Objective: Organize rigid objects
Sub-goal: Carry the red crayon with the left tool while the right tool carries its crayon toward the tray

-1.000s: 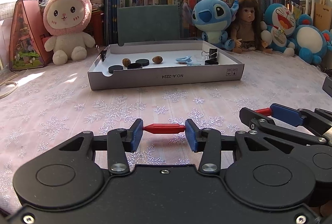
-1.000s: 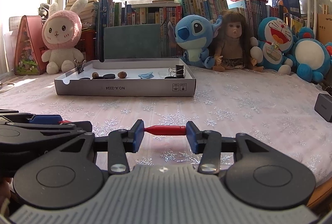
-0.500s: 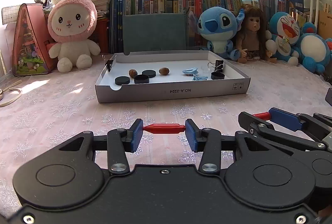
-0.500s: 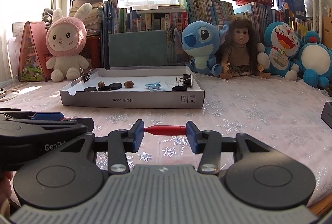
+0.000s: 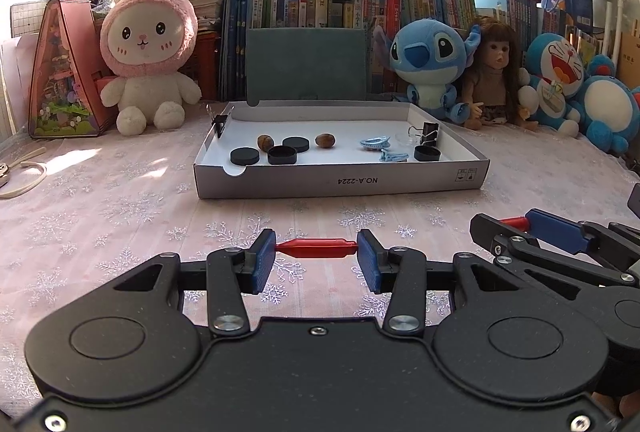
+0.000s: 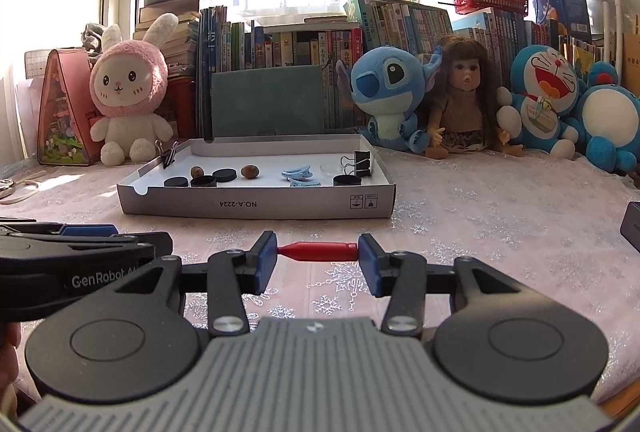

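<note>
Between the blue pads of your left gripper (image 5: 316, 260) sits a red bar, which looks like part of the tool and not a picked-up item; the jaws stand partly apart with no object from the task between them. Your right gripper (image 6: 318, 264) matches it: same narrow gap, same red bar, nothing grasped. Both hover low over the pink snowflake tablecloth (image 5: 120, 207), side by side, touching nothing.

Further ahead, well apart from both grippers, lies a shallow white box (image 5: 340, 183). Inside it rest black round caps (image 5: 282, 155), two brown nuts (image 5: 325, 141), light blue hair clips (image 5: 375, 143) and a black binder clip (image 5: 428, 133); another binder clip (image 5: 219, 120) grips the left wall.

As a judgement, sorting has not visibly begun: the items lie mixed, so every pick remains ahead of you.
</note>
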`<state>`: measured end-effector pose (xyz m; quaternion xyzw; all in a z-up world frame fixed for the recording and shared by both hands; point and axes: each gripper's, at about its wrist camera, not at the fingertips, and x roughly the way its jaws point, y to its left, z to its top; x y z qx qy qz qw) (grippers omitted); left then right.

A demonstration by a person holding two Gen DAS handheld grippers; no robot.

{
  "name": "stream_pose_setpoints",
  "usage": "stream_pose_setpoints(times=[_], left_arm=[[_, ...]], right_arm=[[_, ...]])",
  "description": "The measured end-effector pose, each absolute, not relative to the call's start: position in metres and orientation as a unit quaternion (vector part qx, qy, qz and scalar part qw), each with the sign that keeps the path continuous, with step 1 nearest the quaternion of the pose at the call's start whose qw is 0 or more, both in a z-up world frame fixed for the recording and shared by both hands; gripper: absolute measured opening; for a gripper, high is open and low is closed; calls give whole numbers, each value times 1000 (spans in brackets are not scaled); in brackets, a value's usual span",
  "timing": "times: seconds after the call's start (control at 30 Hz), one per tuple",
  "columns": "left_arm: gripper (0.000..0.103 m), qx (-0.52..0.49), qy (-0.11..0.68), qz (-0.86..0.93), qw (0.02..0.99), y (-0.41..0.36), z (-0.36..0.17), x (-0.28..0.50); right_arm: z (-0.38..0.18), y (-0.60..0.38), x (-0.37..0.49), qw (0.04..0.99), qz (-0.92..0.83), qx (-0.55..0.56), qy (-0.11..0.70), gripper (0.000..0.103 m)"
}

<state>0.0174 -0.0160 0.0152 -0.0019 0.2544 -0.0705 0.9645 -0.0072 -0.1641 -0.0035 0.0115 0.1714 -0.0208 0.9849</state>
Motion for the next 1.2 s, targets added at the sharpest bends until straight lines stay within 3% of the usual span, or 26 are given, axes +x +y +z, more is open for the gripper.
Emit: stream_pose_setpoints(times=[1.2], left_arm=[[42, 1, 263, -72, 962, -10, 36, 67]], right_arm=[[9, -183, 34, 983, -16, 36, 179, 51]])
